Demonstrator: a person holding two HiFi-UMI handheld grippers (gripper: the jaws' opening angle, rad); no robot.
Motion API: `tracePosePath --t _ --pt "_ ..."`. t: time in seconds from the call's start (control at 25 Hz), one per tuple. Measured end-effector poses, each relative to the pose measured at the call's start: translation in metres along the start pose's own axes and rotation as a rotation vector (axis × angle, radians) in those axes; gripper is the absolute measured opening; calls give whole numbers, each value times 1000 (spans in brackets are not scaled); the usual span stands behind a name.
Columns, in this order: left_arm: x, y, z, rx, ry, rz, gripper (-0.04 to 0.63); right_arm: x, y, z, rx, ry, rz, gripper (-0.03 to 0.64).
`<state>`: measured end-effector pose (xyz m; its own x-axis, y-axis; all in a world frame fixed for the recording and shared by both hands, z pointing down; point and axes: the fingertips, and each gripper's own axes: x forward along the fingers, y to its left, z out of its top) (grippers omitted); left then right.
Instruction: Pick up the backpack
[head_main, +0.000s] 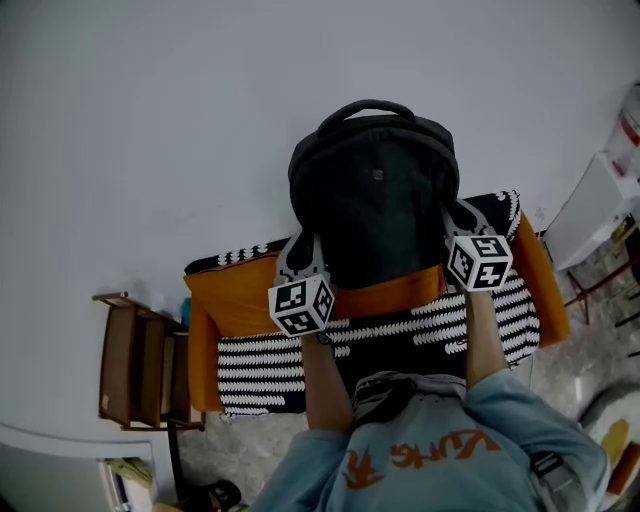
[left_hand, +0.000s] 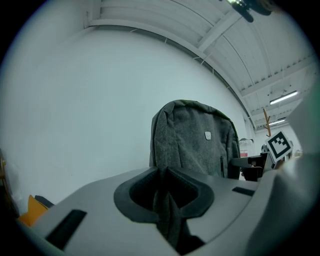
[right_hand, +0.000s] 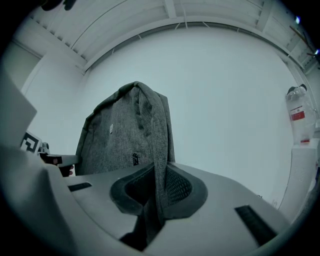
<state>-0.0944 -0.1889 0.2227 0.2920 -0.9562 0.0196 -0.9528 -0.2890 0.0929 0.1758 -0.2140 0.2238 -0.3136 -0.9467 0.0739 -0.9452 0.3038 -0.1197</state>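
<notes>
Left gripper (left_hand: 162, 202) is nearly closed, pads pinching a fold of grey cloth at one side of the backpack (head_main: 375, 195). Right gripper (right_hand: 154, 197) is the same, clamped on a strip of that cloth which runs up to the bag's other side edge.

Backpack stands upright between the two grippers, in front of a plain white wall (head_main: 150, 120) and over an orange seat (head_main: 235, 300) with a black-and-white patterned cover (head_main: 265, 370).
- Fabric: dark charcoal, flecked grey up close
- Top: rounded, with a looped carry handle
- Front panel: a small pale badge high up and a short zip pull lower down

Hard to read:
- Bag's bottom edge meets the orange band in the head view; cannot tell whether it touches the seat or hangs clear
- Its lower part is cut off by the gripper bodies in both gripper views
- Far side of the bag is out of sight
- Head view hides the jaw tips against the bag's flanks
</notes>
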Motion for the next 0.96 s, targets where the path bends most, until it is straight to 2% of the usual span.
tracePosePath --t 0.28,0.96 --pt "17 -12 -3 -9 0 -7 67 5 -20 1 8 -4 0 37" --pt "32 -16 0 -14 -6 9 66 15 -31 6 -2 -11 22 37"
